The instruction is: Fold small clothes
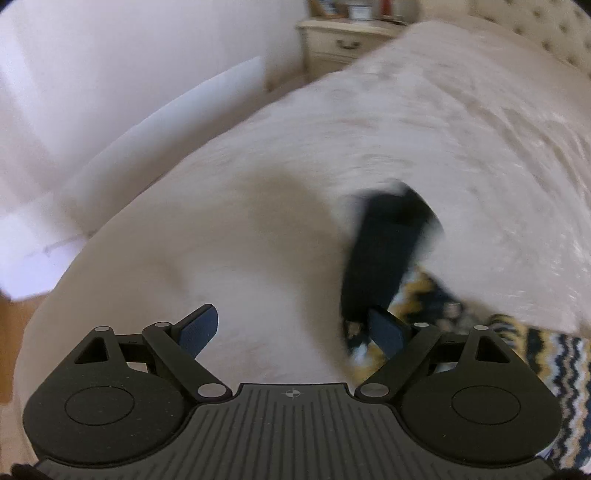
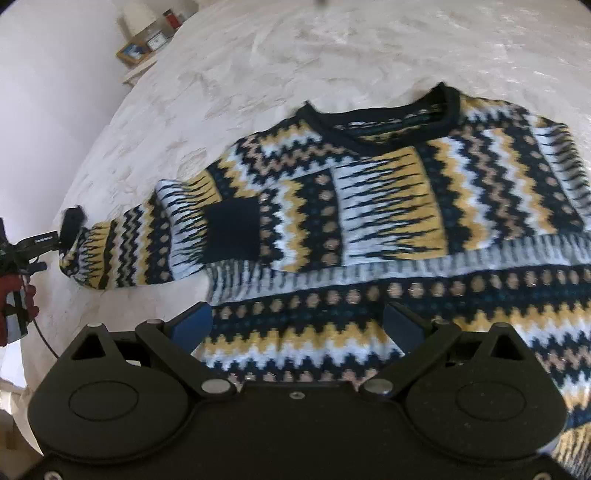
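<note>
A knitted sweater [image 2: 388, 206] with navy, yellow, white and tan zigzag bands lies flat on the white bed cover [image 2: 280, 59], neck away from me. One sleeve is folded across the chest, its navy cuff [image 2: 232, 229] on the body. The other sleeve stretches left, ending in a navy cuff [image 2: 72, 223]. My right gripper [image 2: 299, 328] is open over the sweater's lower body. My left gripper [image 1: 293, 330] is open; the blurred navy cuff [image 1: 384, 251] and the sleeve [image 1: 436, 295] lie just past its right finger. The left gripper also shows in the right wrist view [image 2: 22, 251], at the sleeve end.
A cream nightstand [image 1: 343, 40] with framed pictures stands at the bed's far corner by the white wall. A tufted headboard [image 1: 546, 33] is at the top right. The bed edge and wood floor [image 1: 14, 317] lie to the left.
</note>
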Tool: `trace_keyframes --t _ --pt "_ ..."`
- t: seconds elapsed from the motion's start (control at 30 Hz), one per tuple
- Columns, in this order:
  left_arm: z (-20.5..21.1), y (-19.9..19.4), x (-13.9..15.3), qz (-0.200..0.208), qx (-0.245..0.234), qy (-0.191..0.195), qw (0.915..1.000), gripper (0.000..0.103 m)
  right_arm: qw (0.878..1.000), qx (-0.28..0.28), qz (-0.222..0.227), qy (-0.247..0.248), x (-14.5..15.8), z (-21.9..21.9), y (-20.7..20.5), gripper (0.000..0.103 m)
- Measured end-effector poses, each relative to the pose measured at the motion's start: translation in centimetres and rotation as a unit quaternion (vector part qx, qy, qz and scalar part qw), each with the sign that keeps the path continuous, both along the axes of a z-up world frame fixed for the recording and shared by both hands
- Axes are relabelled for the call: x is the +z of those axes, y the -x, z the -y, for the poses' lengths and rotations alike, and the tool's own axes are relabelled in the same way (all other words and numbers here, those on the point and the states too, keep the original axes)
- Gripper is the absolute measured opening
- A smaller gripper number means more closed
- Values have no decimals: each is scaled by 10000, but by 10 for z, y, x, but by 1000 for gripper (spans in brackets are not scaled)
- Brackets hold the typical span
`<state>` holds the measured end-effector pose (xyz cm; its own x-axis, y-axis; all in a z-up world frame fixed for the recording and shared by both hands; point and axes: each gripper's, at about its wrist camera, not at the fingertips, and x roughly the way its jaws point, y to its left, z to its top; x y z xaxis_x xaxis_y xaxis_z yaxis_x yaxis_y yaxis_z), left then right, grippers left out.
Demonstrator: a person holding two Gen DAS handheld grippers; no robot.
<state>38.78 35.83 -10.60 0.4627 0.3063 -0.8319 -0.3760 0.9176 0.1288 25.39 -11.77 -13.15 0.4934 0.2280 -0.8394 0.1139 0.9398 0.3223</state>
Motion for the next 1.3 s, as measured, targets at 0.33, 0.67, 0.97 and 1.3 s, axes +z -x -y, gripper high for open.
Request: trace_keyframes --t 0.33,0.67,0.97,1.3 --pt "-29 21 -6 360 202 1161 9924 88 9993 372 -64 -5 0 -23 -14 100" --pt "-31 -5 -31 651 389 2068 9754 68 9992 342 -188 53 -3 -24 -18 100" --pt "-17 8 -10 1153 227 2410 9634 8 9989 376 -277 -12 -7 -27 -20 100" --pt "26 54 94 2099 -550 1819 9591 7 9990 390 -185 -103 -5 -18 -6 100"
